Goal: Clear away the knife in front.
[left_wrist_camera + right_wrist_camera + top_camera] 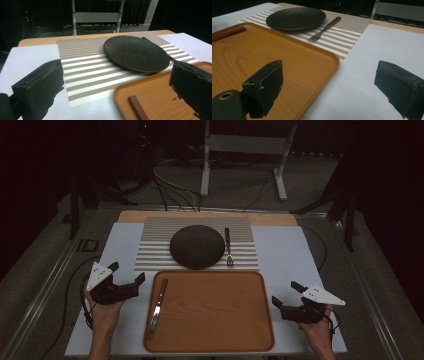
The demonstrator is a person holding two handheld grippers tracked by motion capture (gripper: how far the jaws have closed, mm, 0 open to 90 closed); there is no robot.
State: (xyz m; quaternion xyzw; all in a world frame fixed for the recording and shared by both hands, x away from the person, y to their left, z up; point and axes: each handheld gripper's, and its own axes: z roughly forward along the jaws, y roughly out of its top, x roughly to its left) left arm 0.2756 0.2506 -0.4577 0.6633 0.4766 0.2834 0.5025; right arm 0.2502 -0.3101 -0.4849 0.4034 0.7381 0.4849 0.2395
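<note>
The room behind is dark, and the worktop (120, 245) carries a white sheet. A wooden tray (210, 307) lies at the near edge, in the middle. Behind it a striped mat (150, 255) holds a dark plate (197, 246), with a fork (228, 247) just beside it on the right. A knife (157, 307) lies along the left side of the tray. The left gripper (129, 275) is beside the tray's left edge, jaws wide apart, holding nothing. The right gripper (286, 294) is beside the right edge, also spread wide and free.
</note>
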